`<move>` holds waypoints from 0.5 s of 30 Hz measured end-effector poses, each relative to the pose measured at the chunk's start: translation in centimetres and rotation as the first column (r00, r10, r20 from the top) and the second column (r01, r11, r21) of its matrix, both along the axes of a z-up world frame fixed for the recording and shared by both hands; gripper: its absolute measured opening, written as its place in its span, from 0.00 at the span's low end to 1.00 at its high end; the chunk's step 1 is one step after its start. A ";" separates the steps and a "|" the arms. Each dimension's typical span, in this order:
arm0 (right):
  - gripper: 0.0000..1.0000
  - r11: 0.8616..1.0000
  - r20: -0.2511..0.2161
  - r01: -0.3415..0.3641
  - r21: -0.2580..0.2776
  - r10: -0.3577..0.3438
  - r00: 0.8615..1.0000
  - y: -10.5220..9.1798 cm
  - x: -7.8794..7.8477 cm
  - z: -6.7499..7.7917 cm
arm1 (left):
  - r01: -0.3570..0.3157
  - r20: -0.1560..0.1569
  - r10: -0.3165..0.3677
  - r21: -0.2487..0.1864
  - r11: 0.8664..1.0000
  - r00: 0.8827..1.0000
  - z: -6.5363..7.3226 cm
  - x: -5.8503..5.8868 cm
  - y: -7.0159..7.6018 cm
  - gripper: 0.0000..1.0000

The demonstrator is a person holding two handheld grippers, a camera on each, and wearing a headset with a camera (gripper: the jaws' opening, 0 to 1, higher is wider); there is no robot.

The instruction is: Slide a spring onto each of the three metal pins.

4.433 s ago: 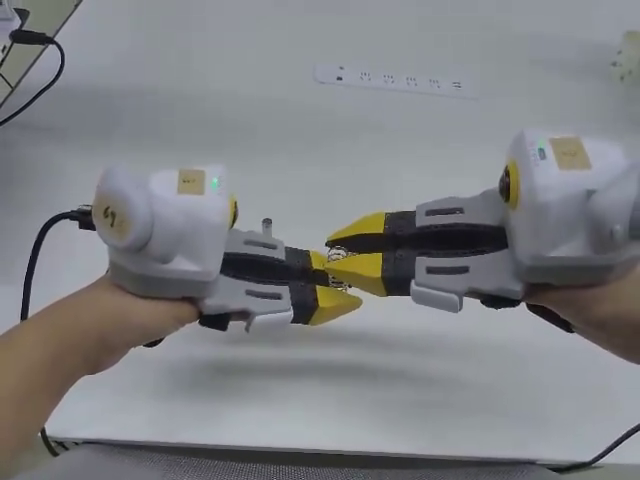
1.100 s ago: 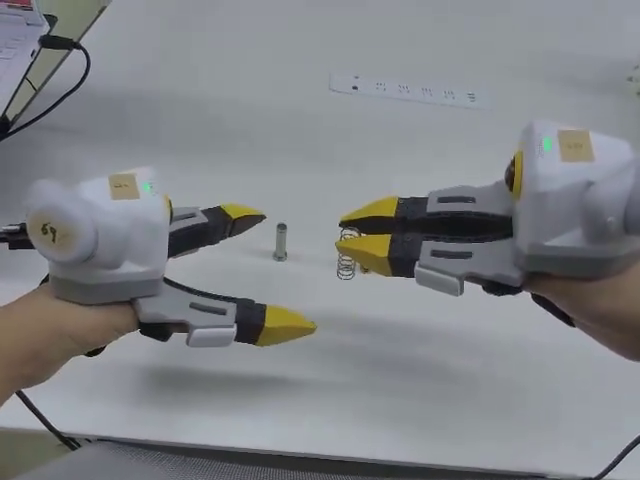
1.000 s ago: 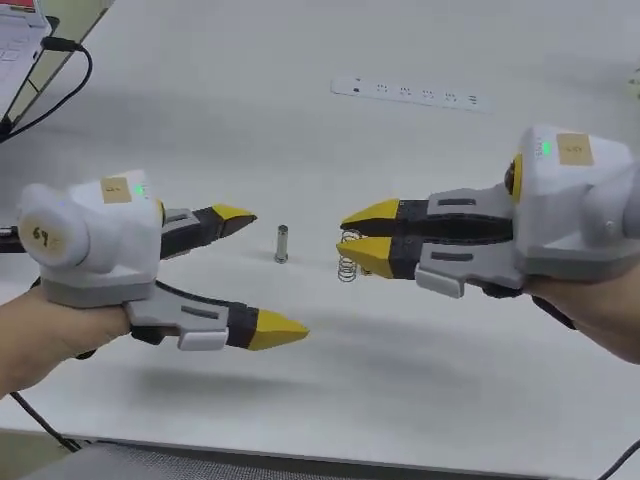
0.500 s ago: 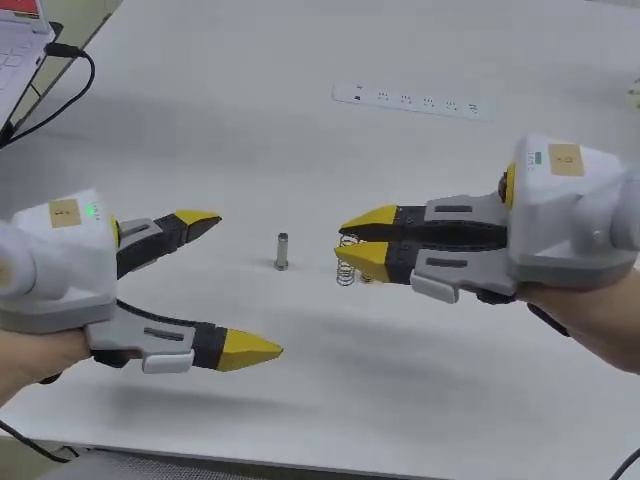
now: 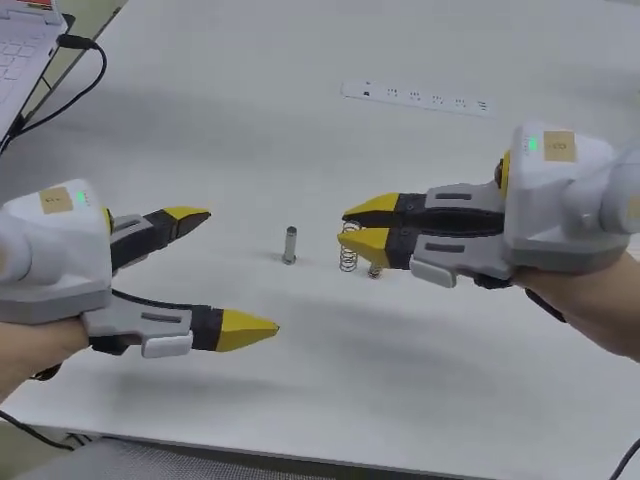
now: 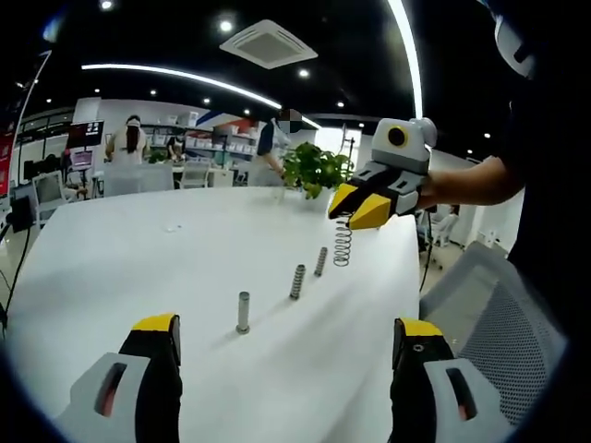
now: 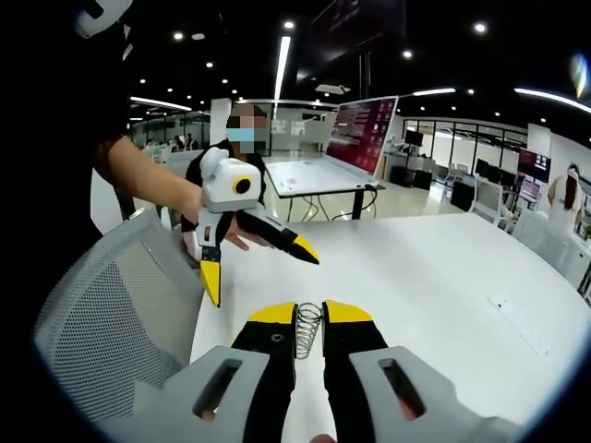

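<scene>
Right claw (image 5: 343, 226) pinches one spring (image 7: 307, 329), left claw (image 5: 240, 268) spread (one bare pin (image 6: 243, 312), two sprung pins (image 6: 297, 281)).

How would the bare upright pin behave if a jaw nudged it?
The pin looks tall and thin on a narrow base, so it would probably tip easily. Being round metal, it would likely roll on the smooth table afterwards.

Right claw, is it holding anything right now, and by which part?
Yes, the right claw holds a spring by its upper end, pinched between its jaws; the rest hangs free below. The left claw is open and holds nothing.
</scene>
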State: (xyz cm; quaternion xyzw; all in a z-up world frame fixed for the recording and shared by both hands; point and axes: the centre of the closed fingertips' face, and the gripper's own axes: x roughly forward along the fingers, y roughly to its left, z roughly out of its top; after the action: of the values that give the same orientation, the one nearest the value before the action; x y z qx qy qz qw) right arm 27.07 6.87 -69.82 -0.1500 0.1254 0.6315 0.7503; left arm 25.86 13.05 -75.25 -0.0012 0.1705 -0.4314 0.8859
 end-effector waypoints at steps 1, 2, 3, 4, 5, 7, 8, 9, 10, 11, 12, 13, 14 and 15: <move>0.08 1.000 0.000 0.000 -0.003 0.000 1.000 0.1 0.1 -0.1 | -0.007 -0.006 0.007 -0.007 1.000 1.000 0.0 0.0 0.0 0.92; 0.08 1.000 0.003 0.002 -0.005 -0.002 1.000 0.2 0.3 -0.2 | -0.012 -0.010 0.012 -0.008 1.000 1.000 -0.1 0.0 0.1 0.92; 0.08 1.000 0.005 0.004 -0.005 -0.004 1.000 0.3 0.5 -0.2 | -0.016 -0.005 0.016 -0.007 1.000 1.000 -0.1 -0.1 0.2 0.92; 0.08 1.000 0.005 0.008 -0.002 -0.008 1.000 0.4 0.7 -0.2 | -0.018 -0.006 0.018 -0.007 1.000 1.000 0.0 -0.2 0.2 0.92; 0.08 1.000 0.006 0.011 0.001 -0.011 1.000 0.4 0.9 -0.1 | -0.022 -0.011 0.022 -0.011 1.000 1.000 -0.1 -0.2 0.3 0.92; 0.08 1.000 0.010 0.018 0.002 -0.018 1.000 0.6 1.3 -0.1 | -0.024 -0.015 0.024 -0.016 1.000 1.000 -0.2 -0.4 0.3 0.93; 0.08 1.000 0.011 0.020 0.002 -0.020 1.000 0.7 1.4 -0.1 | -0.023 -0.015 0.023 -0.014 1.000 1.000 -0.3 -0.4 0.4 0.94; 0.08 1.000 0.010 0.020 0.003 -0.021 1.000 0.8 1.6 -0.1 | -0.024 -0.015 0.024 -0.013 1.000 1.000 -0.4 -0.5 0.5 0.95; 0.08 1.000 0.011 0.022 0.004 -0.022 1.000 0.9 1.7 -0.1 | -0.021 -0.021 0.021 -0.018 1.000 1.000 -0.5 -0.6 0.5 0.97; 0.08 1.000 0.011 0.025 0.003 -0.025 1.000 1.0 1.9 -0.1 | -0.019 -0.026 0.019 -0.021 1.000 0.999 -0.6 -0.6 0.5 0.98; 0.08 1.000 0.011 0.025 0.003 -0.025 1.000 1.0 2.0 -0.1 | -0.017 -0.029 0.017 -0.021 1.000 0.999 -0.6 -0.7 0.5 0.98; 0.08 1.000 0.013 0.026 0.004 -0.027 1.000 1.2 2.1 -0.1 | -0.016 -0.031 0.016 -0.018 1.000 0.999 -0.7 -0.8 0.5 0.98; 0.08 1.000 0.012 0.028 0.003 -0.028 1.000 1.2 2.2 -0.1 | -0.015 -0.031 0.015 -0.013 1.000 0.999 -0.8 -0.8 0.5 0.98; 0.08 1.000 0.013 0.029 0.001 -0.029 1.000 1.3 2.3 -0.2 | -0.017 -0.028 0.016 -0.006 1.000 0.999 -0.9 -0.8 0.6 0.98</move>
State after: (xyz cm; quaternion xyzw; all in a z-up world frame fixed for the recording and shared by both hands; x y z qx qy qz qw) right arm 29.41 8.18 -70.02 -0.1518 0.1223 0.6198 0.7602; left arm 25.04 13.65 -76.14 -0.0111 0.1814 -0.4245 0.8870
